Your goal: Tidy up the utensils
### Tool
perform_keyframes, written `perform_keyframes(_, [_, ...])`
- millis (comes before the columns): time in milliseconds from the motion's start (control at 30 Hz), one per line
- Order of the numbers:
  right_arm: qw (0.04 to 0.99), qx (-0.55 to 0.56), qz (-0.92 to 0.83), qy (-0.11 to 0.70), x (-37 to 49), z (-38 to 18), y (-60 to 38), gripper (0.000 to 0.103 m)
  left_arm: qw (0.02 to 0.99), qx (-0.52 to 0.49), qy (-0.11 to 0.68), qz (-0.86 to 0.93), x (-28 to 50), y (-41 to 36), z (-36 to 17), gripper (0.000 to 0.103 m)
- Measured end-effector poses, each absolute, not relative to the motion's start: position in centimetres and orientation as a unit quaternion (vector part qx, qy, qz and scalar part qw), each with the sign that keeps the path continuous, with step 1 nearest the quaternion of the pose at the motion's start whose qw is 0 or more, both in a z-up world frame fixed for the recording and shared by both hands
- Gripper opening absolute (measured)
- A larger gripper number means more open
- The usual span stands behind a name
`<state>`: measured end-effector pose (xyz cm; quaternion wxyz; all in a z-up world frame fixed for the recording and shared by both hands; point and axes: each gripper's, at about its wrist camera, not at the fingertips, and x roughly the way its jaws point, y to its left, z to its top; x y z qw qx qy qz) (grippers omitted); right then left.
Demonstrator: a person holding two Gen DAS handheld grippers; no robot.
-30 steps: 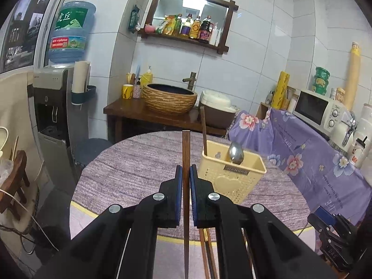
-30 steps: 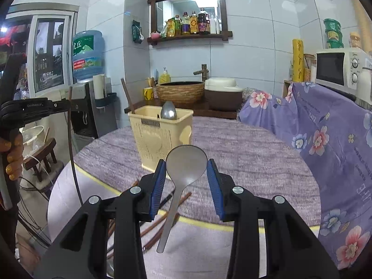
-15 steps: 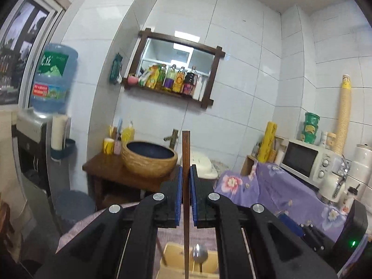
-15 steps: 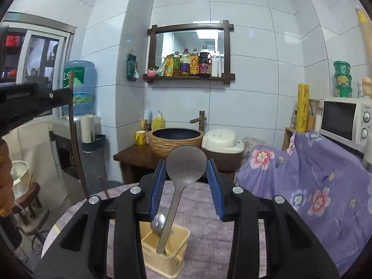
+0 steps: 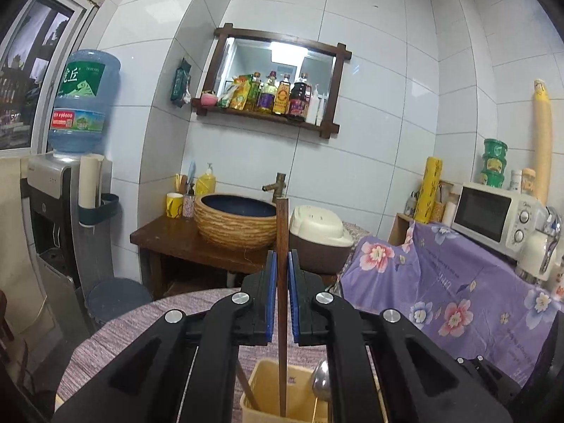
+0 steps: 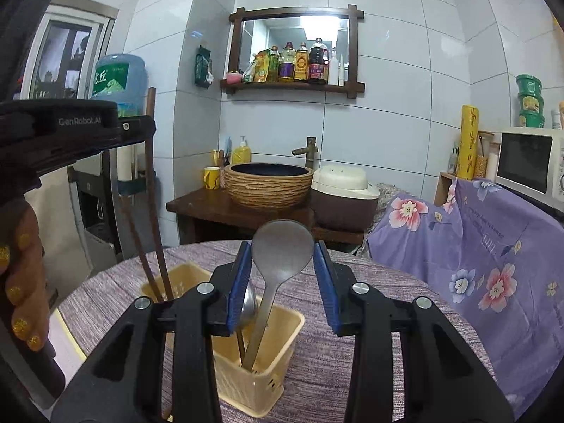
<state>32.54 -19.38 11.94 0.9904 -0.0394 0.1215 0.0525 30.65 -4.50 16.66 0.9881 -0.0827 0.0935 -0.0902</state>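
A yellow plastic basket stands on the round table. My right gripper is just above it, shut on the bowl of a steel spoon; the handle hangs down into the basket's near compartment, beside another spoon. My left gripper is shut on a brown chopstick held upright, its lower tip inside the basket. In the right wrist view that chopstick drops into the far-left compartment next to a second leaning chopstick. A person's hand holds the left gripper.
The table wears a grey-purple woven cloth. A purple floral cloth covers the counter on the right, under a microwave. Behind are a woven washbasin, a rice cooker and a water dispenser.
Both grippers came forward over the basket with their loads. The chopstick's tip and the spoon's handle, earlier hanging short of the basket, now reach inside it. Neither grip has changed.
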Motion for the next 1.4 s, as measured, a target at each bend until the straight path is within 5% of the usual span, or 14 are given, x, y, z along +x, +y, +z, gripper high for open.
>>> perform_keyframes(600, [0.982,-0.082,0.071,0.152,30.9,7.4,-17.9,0.042,0.974,-0.06,0.176,-0.126,30.3,-4.0,11.3,0.009])
perform_keyframes(667, [0.984,-0.077,0.069,0.145,30.0,7.5,-18.1,0.051,0.972,-0.064,0.182,-0.132,29.6,-3.6,11.3,0.016])
perform_keyframes(733, [0.985,-0.07,0.068,0.143,29.0,7.8,-18.3,0.052,0.969,-0.073,0.189,-0.139,28.8,-3.2,11.2,0.041])
perform_keyframes(800, [0.984,-0.061,0.064,0.152,27.8,7.9,-18.7,0.052,0.967,-0.086,0.189,-0.148,27.3,-2.5,11.0,0.052])
perform_keyframes(900, [0.979,-0.045,0.063,0.186,26.4,7.5,-19.3,0.054,0.966,-0.074,0.207,-0.139,25.4,-2.0,10.1,0.056])
perform_keyframes(1000, [0.971,-0.023,0.058,0.229,24.5,6.3,-20.1,0.066,0.958,-0.067,0.248,-0.13,24.1,-1.2,8.1,0.065])
perform_keyframes(1167, [0.954,0.009,0.038,0.296,21.1,2.8,-21.4,0.069,0.937,-0.047,0.33,-0.107,22.4,-0.1,3.6,0.063])
perform_keyframes(1400, [0.93,0.046,0.023,0.365,18.6,-1.2,-21.5,0.069,0.915,-0.042,0.388,-0.103,20.1,0.8,-0.4,0.044])
